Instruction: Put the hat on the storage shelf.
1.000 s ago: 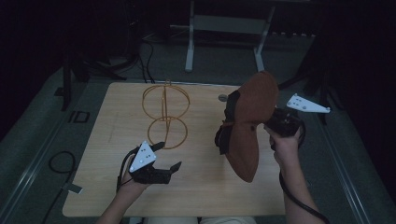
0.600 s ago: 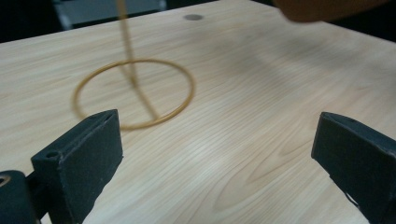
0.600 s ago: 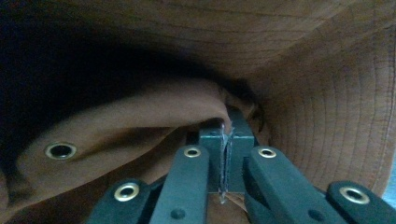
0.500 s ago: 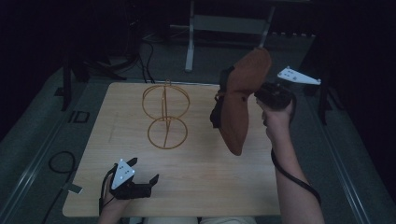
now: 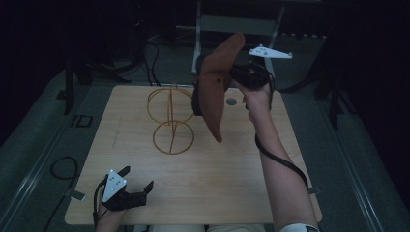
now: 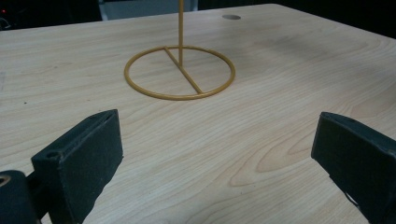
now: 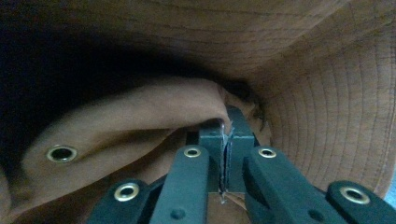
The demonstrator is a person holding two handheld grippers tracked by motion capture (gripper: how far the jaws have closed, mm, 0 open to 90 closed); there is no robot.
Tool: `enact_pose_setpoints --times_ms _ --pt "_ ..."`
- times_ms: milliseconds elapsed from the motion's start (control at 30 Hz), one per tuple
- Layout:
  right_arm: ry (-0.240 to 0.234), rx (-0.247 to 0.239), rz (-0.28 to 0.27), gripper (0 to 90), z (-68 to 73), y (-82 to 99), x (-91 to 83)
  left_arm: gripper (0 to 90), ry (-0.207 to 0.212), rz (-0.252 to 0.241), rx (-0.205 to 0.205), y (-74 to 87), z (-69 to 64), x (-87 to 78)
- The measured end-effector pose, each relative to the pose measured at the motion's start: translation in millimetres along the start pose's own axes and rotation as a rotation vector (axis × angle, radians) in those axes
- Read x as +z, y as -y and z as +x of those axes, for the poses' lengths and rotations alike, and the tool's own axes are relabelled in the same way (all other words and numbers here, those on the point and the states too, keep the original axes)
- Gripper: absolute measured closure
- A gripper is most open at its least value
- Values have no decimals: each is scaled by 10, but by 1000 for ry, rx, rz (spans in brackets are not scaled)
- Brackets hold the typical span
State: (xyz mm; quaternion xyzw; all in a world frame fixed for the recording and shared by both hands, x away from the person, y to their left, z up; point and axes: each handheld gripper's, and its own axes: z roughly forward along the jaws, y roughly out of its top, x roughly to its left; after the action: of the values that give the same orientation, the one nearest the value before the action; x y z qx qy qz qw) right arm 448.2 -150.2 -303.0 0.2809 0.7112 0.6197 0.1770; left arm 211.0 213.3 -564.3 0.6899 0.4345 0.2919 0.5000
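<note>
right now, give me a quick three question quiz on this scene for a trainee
1. True or false: the right gripper is clamped on fabric of the brown hat.
2. Which best describes the left gripper? A) shut on the hat B) open, nothing between its jaws C) gripping the stand
3. What does the gold wire stand rest on?

Key:
1. True; its jaws pinch the cloth and the hat hangs in the air above the wooden table.
2. B; the jaws stand wide apart low over the table's near edge.
3. Its round base ring sits flat on the wooden table.
</note>
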Motion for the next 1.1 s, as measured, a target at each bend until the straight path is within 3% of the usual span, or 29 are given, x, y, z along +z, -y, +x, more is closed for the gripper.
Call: enact_pose_setpoints --times_ms 100,233,433,567,667,800,967,1033,1100 --pt "-34 -1 27 883 105 -100 239 26 -4 -7 -7 6 13 -1" --pt "-70 -37 108 882 316 -135 601 26 1 13 7 31 11 16" --pt "-94 -104 244 880 576 -18 1027 26 2 8 -5 45 30 0" --pt "-114 -116 324 858 676 83 1222 26 12 8 -17 53 32 4" --pt "-133 -109 359 789 730 136 1323 26 19 16 -9 57 21 17" --pt "-179 -131 385 478 805 210 1430 26 14 17 -10 62 25 23" --pt "-146 -289 371 196 996 336 1520 26 15 18 -15 66 24 19" --pt "-106 -448 365 159 1085 453 1572 26 18 17 -12 68 16 22" --pt "-94 -468 354 156 1117 478 1581 26 21 19 -12 73 8 26"
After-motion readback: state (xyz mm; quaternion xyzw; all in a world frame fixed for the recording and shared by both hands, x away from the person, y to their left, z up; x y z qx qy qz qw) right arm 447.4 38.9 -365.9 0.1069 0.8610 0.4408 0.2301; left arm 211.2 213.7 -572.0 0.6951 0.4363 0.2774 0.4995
